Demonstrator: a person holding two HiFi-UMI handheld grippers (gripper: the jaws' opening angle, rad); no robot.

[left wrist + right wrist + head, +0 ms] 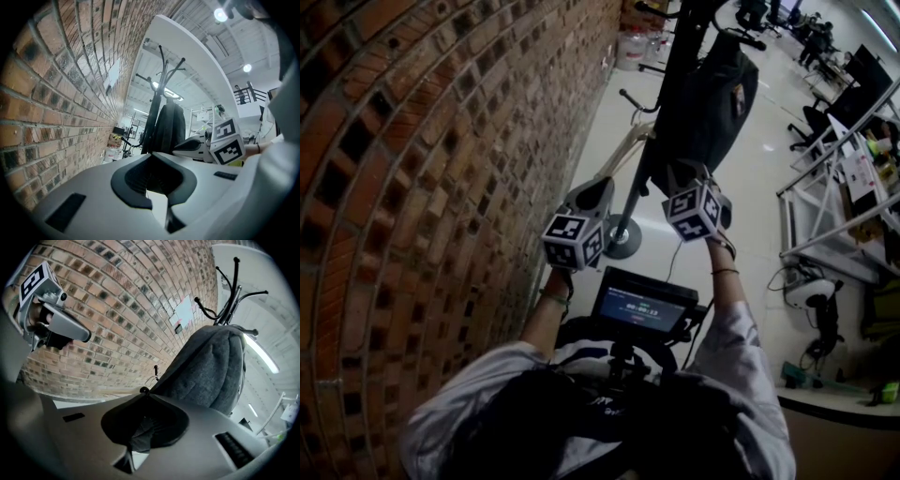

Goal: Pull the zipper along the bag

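Right tool [140, 391] sat nipped onto the dark grey fabric bag [211, 366], which hung upright just ahead; left tool [602, 187], closed and empty, stood farther off.

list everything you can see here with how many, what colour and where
bag: 1, dark grey, hanging on the coat stand
coat stand: 1, black, beside the wall, round base on the floor
brick wall: 1, red-brown, along the left
floor: 1, pale, under everything
water jugs: count unclear, clear, far end by the wall
desks: several, white, at the right
screen: 1, black and lit, just below the tools
person's arms: 2, white sleeves, bottom centre
left tool: 1, grey, by the wall, jaws together, empty
right tool: 1, grey, at the bag's lower end, jaws seemingly closed on a fold of its fabric
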